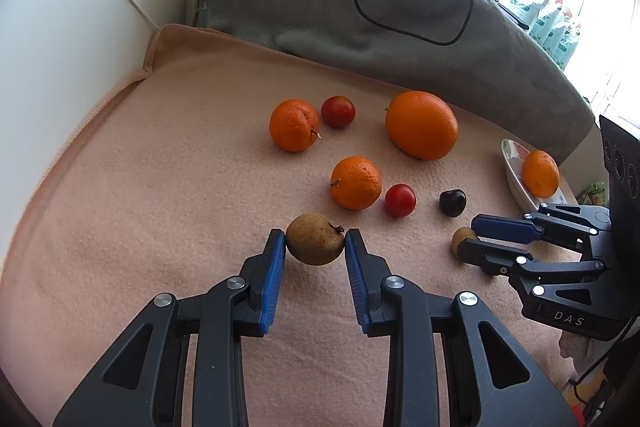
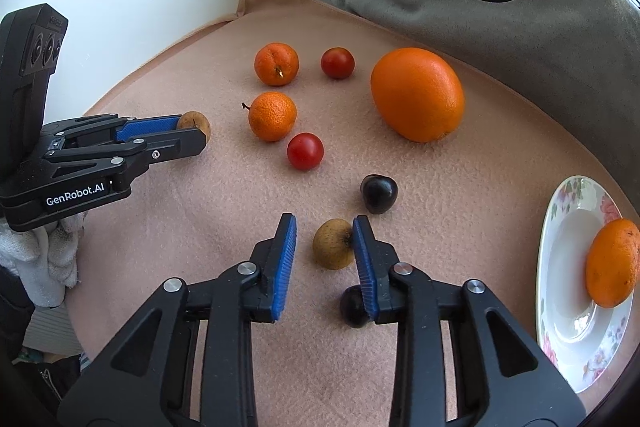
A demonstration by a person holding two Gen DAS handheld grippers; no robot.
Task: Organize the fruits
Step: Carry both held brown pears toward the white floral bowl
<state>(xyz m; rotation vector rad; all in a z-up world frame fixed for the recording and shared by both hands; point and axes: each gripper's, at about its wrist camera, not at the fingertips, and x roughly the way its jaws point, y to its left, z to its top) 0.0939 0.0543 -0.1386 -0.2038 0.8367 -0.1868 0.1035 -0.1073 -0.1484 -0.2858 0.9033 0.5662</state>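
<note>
Left hand-held gripper point(image 1: 315, 247) clamps a light, brittle-shelled longan point(image 1: 315, 239) across its middle; right hand-held gripper point(image 2: 324, 247) stands narrowly parted around another point(image 2: 333, 243), unpinched.

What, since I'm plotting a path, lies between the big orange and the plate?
Only bare pink cloth between big orange and plate, in the right wrist view.

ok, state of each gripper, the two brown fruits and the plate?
left gripper: jaws shut on the bigger brown fruit.
right gripper: jaws open, around the smaller brown fruit.
bigger brown fruit: gripped on both sides.
smaller brown fruit: on the cloth, touching one jaw only.
plate: holds one orange.
</note>
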